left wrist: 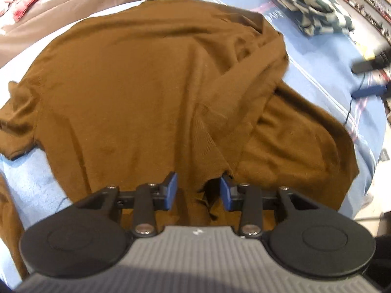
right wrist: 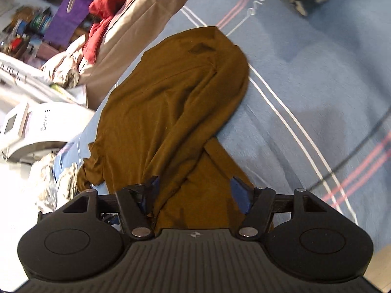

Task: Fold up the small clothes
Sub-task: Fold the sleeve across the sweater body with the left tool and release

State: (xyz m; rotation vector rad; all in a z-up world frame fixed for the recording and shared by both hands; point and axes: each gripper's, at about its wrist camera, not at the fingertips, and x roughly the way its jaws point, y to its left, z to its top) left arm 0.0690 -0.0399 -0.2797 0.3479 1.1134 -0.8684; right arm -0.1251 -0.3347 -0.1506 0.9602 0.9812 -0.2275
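- A bed with a light blue striped sheet is seen amid a cluttered room; a brown, soft knit shirt lies spread on it, one sleeve folded across.
- The shirt is judged light, limp and non-slippery; hems and cuffs are best pinched.
- The left gripper, fingers partly apart, straddles a ribbed edge; contact cannot be told.
- The right gripper is spread wide over cloth.
- The near hem is hidden behind both grippers.

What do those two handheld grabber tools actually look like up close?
Both look alike. The left gripper and right gripper each have a grey ribbed body with a small white mark, two round black discs at the sides, black hinged arms with silver bolts, and blue pads on the fingers. No hand or sleeve shows.
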